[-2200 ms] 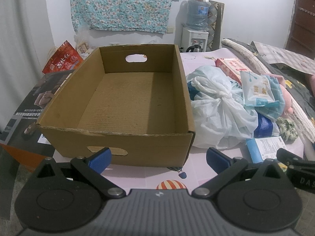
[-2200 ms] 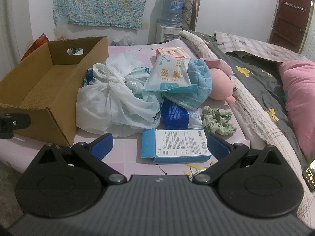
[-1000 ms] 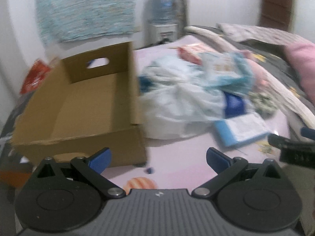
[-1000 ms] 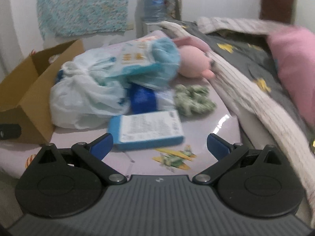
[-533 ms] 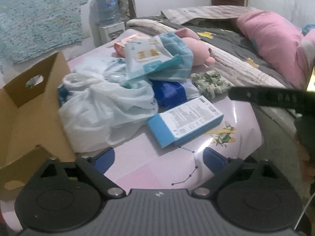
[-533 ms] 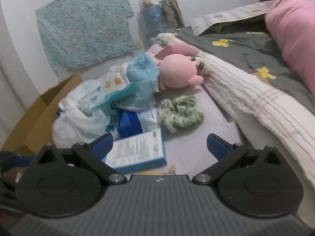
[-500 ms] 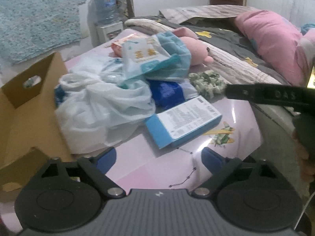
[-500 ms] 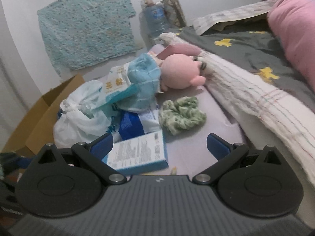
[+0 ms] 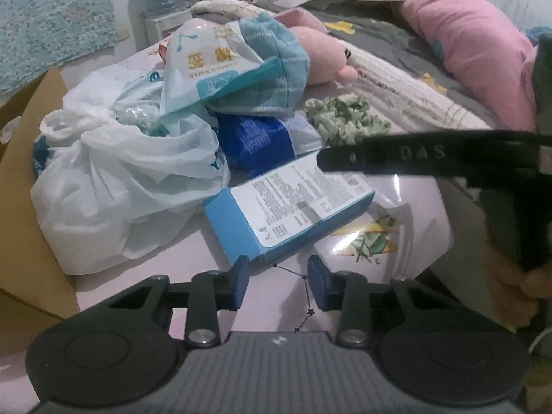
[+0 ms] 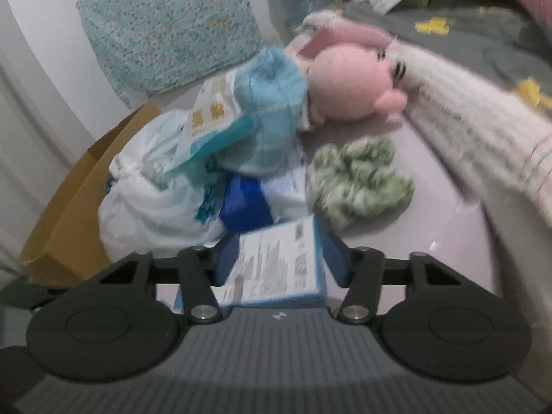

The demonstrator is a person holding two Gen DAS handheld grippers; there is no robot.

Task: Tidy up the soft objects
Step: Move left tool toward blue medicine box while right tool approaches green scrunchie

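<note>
A flat blue box (image 9: 289, 207) with a white printed label lies on the pink sheet in front of a heap of soft things. My left gripper (image 9: 277, 283) hovers at its near corner; its jaws are closing, the corner sits just at their mouth and no pad presses on it. My right gripper (image 10: 280, 246) straddles the blue box (image 10: 276, 265); its jaws are closing and the pads look to touch both long sides. In the left wrist view one black finger (image 9: 379, 155) of the right gripper crosses above the box's far end.
Behind the box lie a knotted white plastic bag (image 9: 114, 179), a cotton swab packet (image 9: 207, 58), a light blue cloth (image 9: 279, 69), a dark blue pack (image 9: 255, 141), a green scrunchie (image 9: 345, 117) and a pink plush (image 9: 317, 58). A cardboard box (image 10: 69, 214) stands left. Bedding rises right.
Both pairs of jaws have narrowed sharply. The left gripper came down toward the blue box's near corner. The right gripper sank over the box, which now sits between its fingers.
</note>
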